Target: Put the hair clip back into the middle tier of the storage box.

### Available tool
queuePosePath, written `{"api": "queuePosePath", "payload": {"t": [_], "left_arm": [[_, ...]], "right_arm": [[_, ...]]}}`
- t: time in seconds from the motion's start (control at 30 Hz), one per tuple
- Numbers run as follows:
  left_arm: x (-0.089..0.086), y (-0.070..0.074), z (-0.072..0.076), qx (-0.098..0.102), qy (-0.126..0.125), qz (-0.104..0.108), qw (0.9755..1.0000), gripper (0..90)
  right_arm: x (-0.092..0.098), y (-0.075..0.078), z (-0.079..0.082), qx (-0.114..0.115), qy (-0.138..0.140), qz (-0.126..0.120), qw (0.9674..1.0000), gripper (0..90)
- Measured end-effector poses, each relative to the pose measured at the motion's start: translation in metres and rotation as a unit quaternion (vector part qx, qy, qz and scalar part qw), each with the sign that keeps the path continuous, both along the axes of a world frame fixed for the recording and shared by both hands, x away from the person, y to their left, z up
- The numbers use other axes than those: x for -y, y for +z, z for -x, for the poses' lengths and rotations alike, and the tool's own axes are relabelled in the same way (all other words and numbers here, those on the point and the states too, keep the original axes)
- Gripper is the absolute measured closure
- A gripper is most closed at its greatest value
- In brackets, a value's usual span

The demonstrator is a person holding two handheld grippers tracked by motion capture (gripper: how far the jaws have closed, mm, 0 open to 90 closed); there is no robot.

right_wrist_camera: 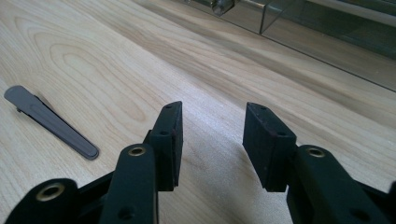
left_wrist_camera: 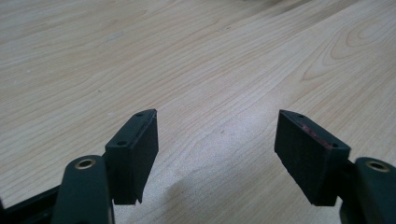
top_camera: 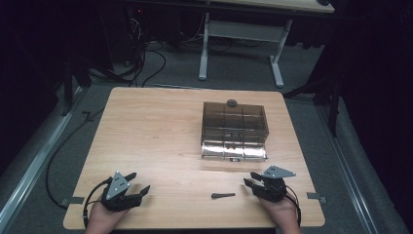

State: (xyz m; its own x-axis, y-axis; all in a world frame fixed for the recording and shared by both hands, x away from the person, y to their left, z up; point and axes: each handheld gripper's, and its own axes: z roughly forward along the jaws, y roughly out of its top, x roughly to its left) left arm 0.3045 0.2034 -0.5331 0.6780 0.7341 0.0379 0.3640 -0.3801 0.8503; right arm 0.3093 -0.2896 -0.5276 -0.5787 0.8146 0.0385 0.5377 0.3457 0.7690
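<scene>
— Tongs, two pairs: left gripper (top_camera: pixel 135 184) at the near left corner of the table (top_camera: pixel 156 126), jaws spread wide, nothing between them, bare wood beneath in its own view (left_wrist_camera: pixel 215 140). Right gripper (top_camera: pixel 250 179) at the near right, jaws parted, empty (right_wrist_camera: pixel 212 140).

— And the item nearest them?

— One dark grey hair clip (top_camera: pixel 223 195), lying flat on the wood near the front edge, just beside the right gripper on its inner side, not touched. In the right gripper view the clip (right_wrist_camera: pixel 49 121) lies off to the left of the jaws, apart from them.

— Anything else on the table?

— One smoky transparent box (top_camera: pixel 234 129) with a small round knob (top_camera: pixel 232 103) on its lid, standing beyond the right gripper toward the far side; its clear front edge (right_wrist_camera: pixel 289 28) crosses the top of the right gripper view
</scene>
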Motion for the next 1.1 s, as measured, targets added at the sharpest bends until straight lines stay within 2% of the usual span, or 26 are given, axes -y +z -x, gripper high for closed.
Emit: {"api": "queuePosePath", "payload": {"t": [0.1, 0.3, 0.83, 0.87, 0.93, 1.0, 1.03, 1.1], "left_arm": [[0.001, 0.000, 0.000, 0.003, -0.002, -0.002, 1.0000, 31.0], [0.001, 0.000, 0.001, 0.004, -0.005, 0.000, 1.0000, 30.9], [0.001, 0.000, 0.001, 0.003, -0.004, -0.001, 1.0000, 30.9], [0.001, 0.000, 0.001, 0.003, -0.004, -0.001, 1.0000, 30.8], [0.001, 0.000, 0.001, 0.003, -0.005, -0.001, 1.0000, 30.8], [0.001, 0.000, 0.001, 0.003, -0.005, -0.002, 1.0000, 30.8], [0.001, 0.000, 0.001, 0.003, -0.004, -0.002, 1.0000, 30.8], [0.001, 0.000, 0.001, 0.003, -0.004, -0.001, 1.0000, 30.8]], "right_arm": [[-0.001, -0.001, 0.002, 0.000, 0.003, 0.006, 1.0000, 56.8], [0.001, 0.000, 0.000, -0.008, -0.004, -0.005, 1.0000, 56.8], [0.001, 0.000, 0.000, -0.007, 0.000, -0.005, 1.0000, 57.8], [0.000, 0.001, 0.001, -0.002, 0.004, 0.002, 1.0000, 59.3], [-0.001, 0.002, 0.002, -0.003, 0.007, 0.001, 1.0000, 59.3], [-0.002, 0.004, 0.003, -0.005, 0.015, -0.008, 0.9998, 60.8], [-0.007, 0.006, 0.005, -0.006, 0.028, -0.020, 0.9994, 61.2], [-0.009, 0.007, 0.006, -0.005, 0.032, -0.017, 0.9994, 61.3]]}}
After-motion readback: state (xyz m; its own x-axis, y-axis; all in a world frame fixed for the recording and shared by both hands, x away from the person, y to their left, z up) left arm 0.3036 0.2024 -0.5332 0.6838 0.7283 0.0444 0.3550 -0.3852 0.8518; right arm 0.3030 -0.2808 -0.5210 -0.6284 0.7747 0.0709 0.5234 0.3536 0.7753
